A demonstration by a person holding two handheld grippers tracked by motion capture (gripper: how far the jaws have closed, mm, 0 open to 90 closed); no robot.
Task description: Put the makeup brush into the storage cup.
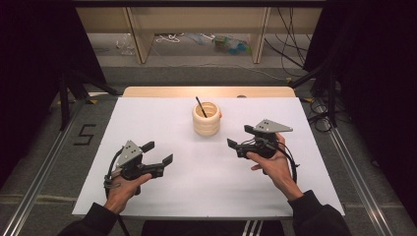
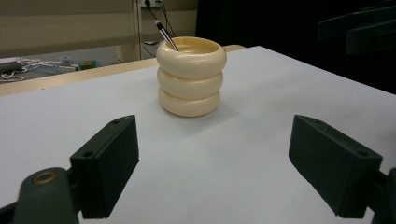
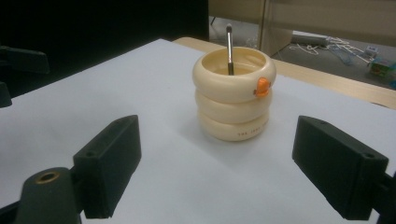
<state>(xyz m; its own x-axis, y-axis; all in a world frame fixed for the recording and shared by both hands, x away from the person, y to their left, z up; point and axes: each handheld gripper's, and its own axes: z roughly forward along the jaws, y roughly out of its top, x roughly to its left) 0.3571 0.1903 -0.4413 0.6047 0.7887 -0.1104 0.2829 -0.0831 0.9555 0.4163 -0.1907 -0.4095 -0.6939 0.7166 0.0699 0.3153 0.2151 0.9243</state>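
Note:
A cream holder shaped like three stacked rings stands upright toward the back middle of the white table top. A thin dark brush leans inside it. The holder carries a small orange knob on its top ring, and the brush rises above the rim. Seen from the left gripper view, the holder holds the brush tilted left. My left gripper is open at the front left, nothing between its jaws. My right gripper is open right of the holder, also empty.
A wooden table edge runs behind the white top. Farther back stand wooden shelf legs with cables and small items on the floor. Dark curtains flank both sides. A floor marking "5" lies at the left.

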